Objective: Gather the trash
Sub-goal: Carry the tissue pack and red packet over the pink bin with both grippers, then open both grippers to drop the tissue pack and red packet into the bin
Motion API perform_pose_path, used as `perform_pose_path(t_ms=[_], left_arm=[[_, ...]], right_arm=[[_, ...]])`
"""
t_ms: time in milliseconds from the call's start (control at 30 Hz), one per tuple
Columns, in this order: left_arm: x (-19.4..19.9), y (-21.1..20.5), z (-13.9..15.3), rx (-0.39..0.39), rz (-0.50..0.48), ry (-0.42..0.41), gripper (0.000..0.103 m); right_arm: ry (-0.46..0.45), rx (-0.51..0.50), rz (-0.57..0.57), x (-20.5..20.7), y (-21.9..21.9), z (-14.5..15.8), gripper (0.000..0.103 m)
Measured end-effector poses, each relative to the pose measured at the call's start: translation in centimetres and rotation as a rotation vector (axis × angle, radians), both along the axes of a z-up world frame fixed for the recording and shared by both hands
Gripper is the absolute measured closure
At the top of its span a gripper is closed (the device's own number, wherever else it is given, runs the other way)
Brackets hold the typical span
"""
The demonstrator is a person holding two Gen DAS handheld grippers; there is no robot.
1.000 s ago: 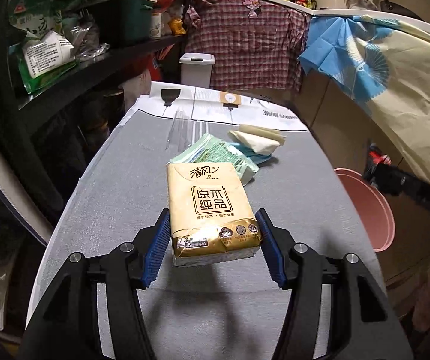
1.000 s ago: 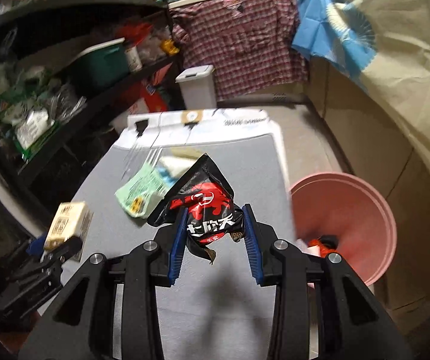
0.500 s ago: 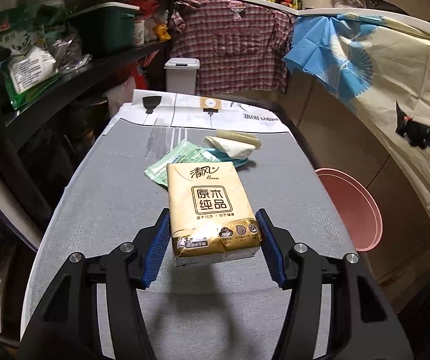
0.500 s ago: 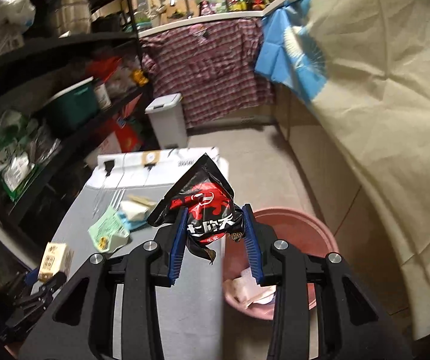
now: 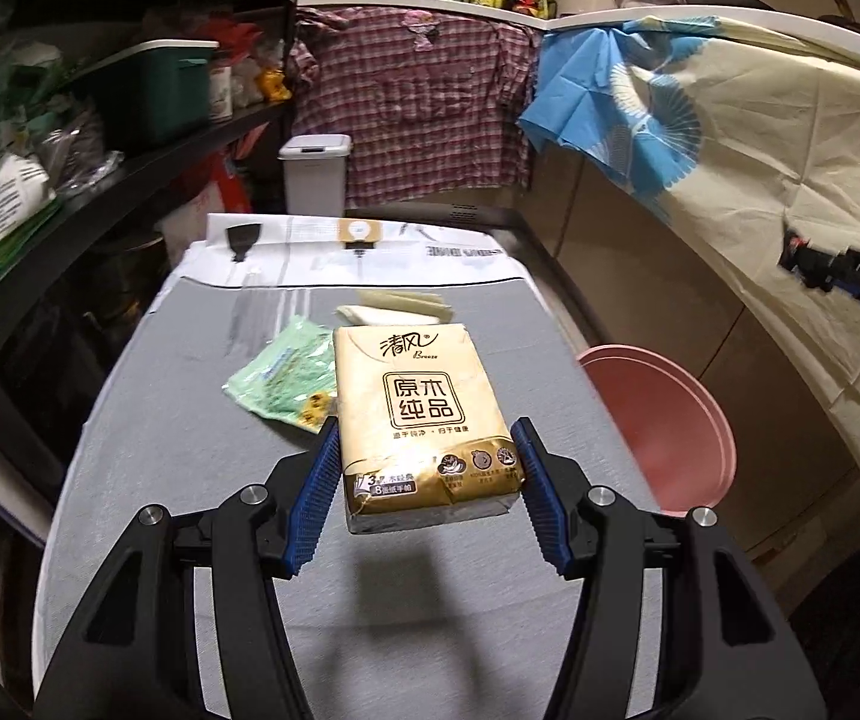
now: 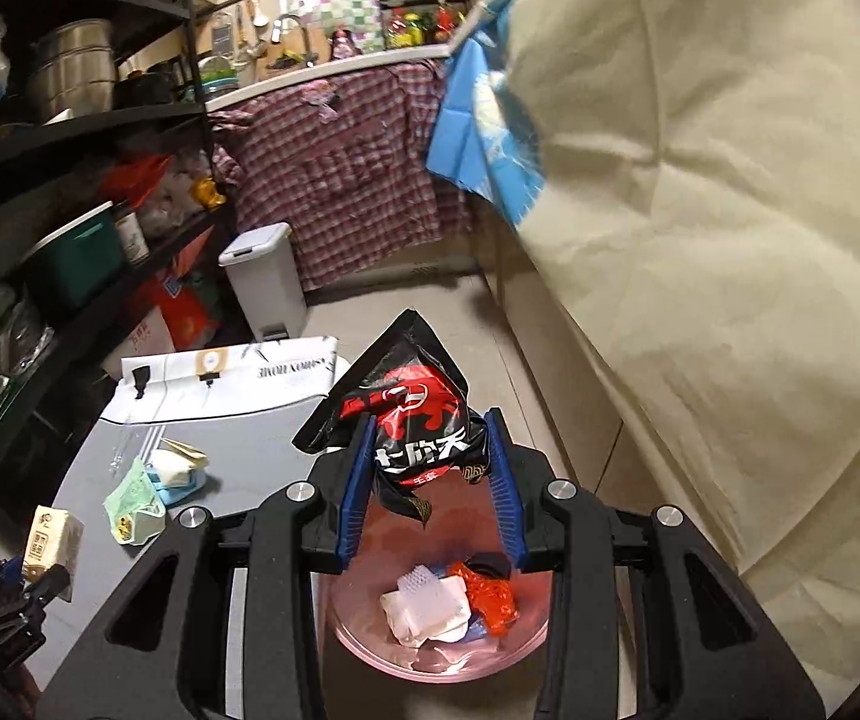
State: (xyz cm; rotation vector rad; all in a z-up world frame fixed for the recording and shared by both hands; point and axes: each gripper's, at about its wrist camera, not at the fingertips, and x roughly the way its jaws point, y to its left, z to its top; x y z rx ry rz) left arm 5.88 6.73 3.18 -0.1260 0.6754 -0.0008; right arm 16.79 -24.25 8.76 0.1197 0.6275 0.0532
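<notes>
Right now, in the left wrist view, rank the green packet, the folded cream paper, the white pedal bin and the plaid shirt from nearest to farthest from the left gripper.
1. Green packet: on the grey table, just ahead and left of the left gripper.
2. Folded cream paper: mid-table, behind the packet.
3. White pedal bin: on the floor past the table's far end.
4. Plaid shirt: hanging from the back counter.

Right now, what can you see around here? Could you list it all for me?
tissue pack: one, gold-yellow, held off the table in the left gripper
snack wrapper: one, black and red, held in the right gripper above the basin
basin: one, pink, on the floor beside the table, crumpled trash inside
green packet: one, pale green, on the table
table: one, grey top
lidded bin: one, white, on the floor beyond the table
plaid shirt: one, red check, hanging from the counter
left gripper: black, blue pads
right gripper: black, blue pads
</notes>
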Motion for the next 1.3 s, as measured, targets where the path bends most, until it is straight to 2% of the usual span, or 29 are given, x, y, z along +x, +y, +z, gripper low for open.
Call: perform_pose_path(t_ms=[267, 500, 967, 1300], left_arm=[[3.2, -3.3, 0.3, -0.014, -0.078, -0.014, 0.047], [6.6, -7.1, 0.1, -0.02, -0.166, -0.026, 0.047], [11.5, -15.2, -3.5, -0.044, -0.337, 0.025, 0.047], [13.1, -17.4, -6.0, -0.051, -0.386, 0.08, 0.047]], right_arm=[[0.043, 0.028, -0.013, 1.2, -1.5, -2.3, 0.066], [0.051, 0.034, -0.023, 2.8, -2.1, -3.1, 0.066], [0.097, 0.084, -0.039, 5.8, -3.4, -5.1, 0.066], [0.121, 0.087, -0.035, 7.2, -3.3, -6.2, 0.066]])
